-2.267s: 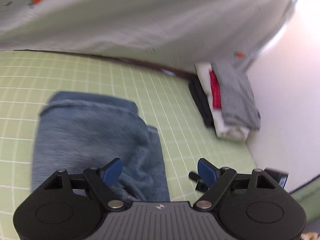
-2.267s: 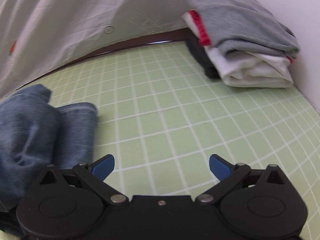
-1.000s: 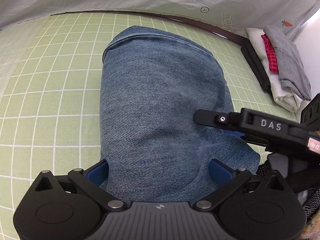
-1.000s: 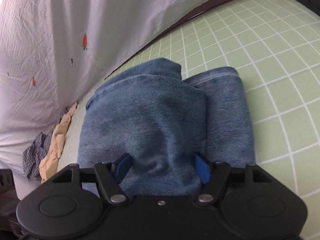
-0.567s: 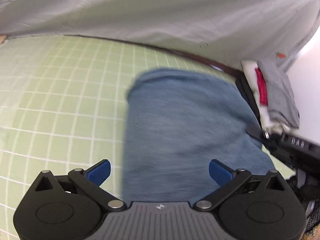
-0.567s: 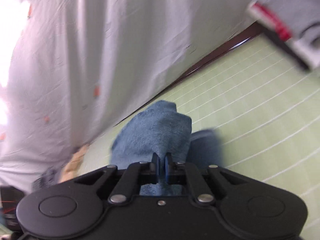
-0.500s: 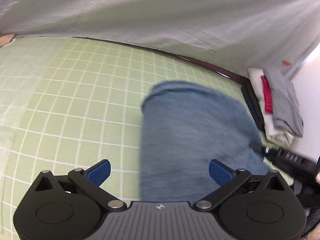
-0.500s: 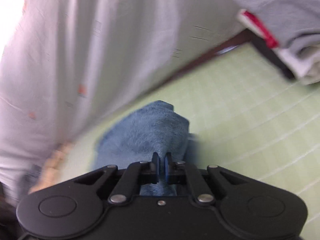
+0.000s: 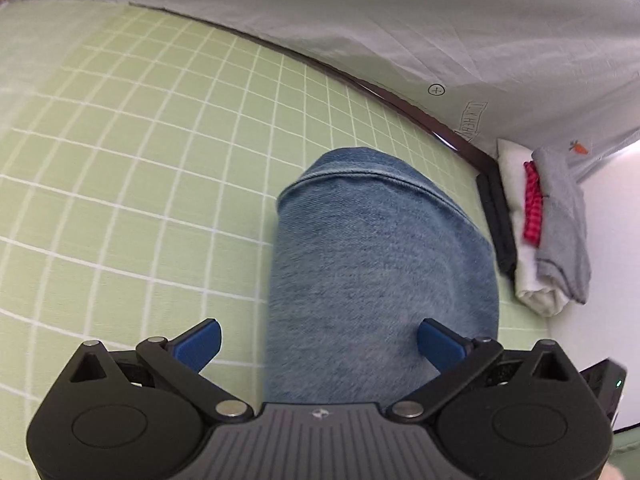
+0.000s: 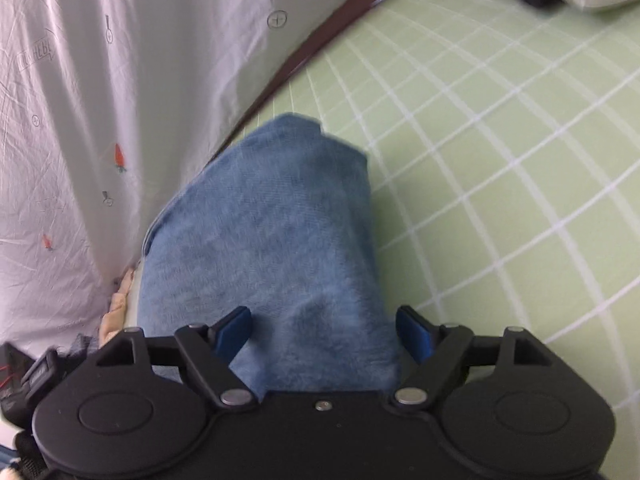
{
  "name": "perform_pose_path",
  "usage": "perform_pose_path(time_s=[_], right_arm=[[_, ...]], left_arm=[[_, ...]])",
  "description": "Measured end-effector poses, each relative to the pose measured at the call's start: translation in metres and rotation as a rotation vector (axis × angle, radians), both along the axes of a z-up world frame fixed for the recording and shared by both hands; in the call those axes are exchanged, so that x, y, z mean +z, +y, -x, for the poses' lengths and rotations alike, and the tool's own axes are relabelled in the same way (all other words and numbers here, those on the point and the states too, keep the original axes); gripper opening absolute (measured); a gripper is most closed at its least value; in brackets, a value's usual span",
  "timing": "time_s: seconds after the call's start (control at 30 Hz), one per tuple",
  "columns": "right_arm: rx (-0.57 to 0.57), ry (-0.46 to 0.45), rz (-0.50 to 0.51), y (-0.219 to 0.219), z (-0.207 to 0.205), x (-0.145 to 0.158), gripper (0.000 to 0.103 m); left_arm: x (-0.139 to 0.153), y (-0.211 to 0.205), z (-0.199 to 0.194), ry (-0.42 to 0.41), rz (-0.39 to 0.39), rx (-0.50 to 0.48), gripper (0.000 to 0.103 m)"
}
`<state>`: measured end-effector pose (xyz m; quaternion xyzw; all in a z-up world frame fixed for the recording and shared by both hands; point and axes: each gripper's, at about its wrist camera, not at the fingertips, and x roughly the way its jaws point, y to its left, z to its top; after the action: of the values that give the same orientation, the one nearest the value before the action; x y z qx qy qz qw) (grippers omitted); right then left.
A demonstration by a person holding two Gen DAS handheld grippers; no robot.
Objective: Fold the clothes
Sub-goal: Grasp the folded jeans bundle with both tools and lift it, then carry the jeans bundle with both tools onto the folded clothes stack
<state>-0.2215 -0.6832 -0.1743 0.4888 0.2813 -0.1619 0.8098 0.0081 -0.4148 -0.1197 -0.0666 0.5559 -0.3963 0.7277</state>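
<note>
1. Both tongs stand wide and hold nothing: the left gripper point(image 9: 318, 342) straddles the near end of the jeans point(image 9: 380, 264), one pad off their left edge over the mat point(image 9: 120, 160), the other above the denim; the right gripper point(image 10: 324, 332) has the jeans point(image 10: 264, 248) between its spread pads, though whether the pads touch cloth cannot be told.

2. The jeans lie as a compact folded bundle on the mat, hem seam across the far end, near the curtain point(image 9: 400, 20). Right of the jeans, against the white wall, sits a stack point(image 9: 548, 224) of folded clothes.

3. Step in hand, as I judge it: this piece looks folded and let go. The scene fits either a pause before carrying the bundle to the stack, or one more tidying fold; the pictures do not settle which.

4. Any further grip would need the pads to close on every layer at the near edge, or the bundle may fall open.

5. Against half a second ago: the right gripper, then pinched shut on the denim, is now spread. The left was already wide. A second ago a dark bar of the other gripper crossed the jeans in the left view; it is gone from there now.

6. The jeans sit nearer the stack than 2.3 s ago.
</note>
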Motion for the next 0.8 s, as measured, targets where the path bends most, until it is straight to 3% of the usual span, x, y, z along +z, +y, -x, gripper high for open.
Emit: perform_pose_path(time_s=[0.07, 0.17, 0.27, 0.37, 0.4, 0.47, 0.53, 0.57, 0.6, 0.8], right_arm=[[-0.001, -0.012, -0.012, 0.003, -0.003, -0.001, 0.085], [-0.001, -0.031, -0.029, 0.007, -0.008, -0.002, 0.097], [-0.002, -0.05, -0.046, 0.012, -0.013, -0.003, 0.1], [-0.004, -0.068, -0.064, 0.016, -0.018, -0.004, 0.1], [-0.012, -0.063, -0.082, 0.019, -0.018, -0.004, 0.095], [-0.029, -0.053, -0.116, 0.026, -0.018, -0.005, 0.082], [-0.045, -0.049, -0.126, 0.037, -0.014, -0.001, 0.068], [-0.052, -0.06, -0.137, 0.045, -0.011, 0.001, 0.053], [-0.058, -0.072, -0.148, 0.053, -0.008, 0.003, 0.046], [-0.054, -0.055, -0.113, 0.107, 0.002, 0.029, 0.043]], left_arm=[[-0.006, -0.006, -0.004, 0.032, 0.026, -0.012, 0.103], [-0.015, -0.014, -0.01, 0.083, 0.066, -0.032, 0.103], [-0.032, -0.022, -0.012, 0.158, 0.102, -0.043, 0.103], [-0.037, -0.024, -0.005, 0.138, 0.123, -0.058, 0.1], [-0.035, -0.021, -0.005, 0.135, 0.13, -0.067, 0.097], [-0.03, -0.014, -0.006, 0.146, 0.149, -0.078, 0.079], [-0.026, -0.002, -0.007, 0.174, 0.177, -0.097, 0.073], [-0.023, 0.006, -0.006, 0.181, 0.186, -0.109, 0.071], [-0.021, 0.015, -0.005, 0.185, 0.193, -0.115, 0.07], [-0.007, 0.064, 0.015, 0.227, 0.235, -0.092, 0.069]])
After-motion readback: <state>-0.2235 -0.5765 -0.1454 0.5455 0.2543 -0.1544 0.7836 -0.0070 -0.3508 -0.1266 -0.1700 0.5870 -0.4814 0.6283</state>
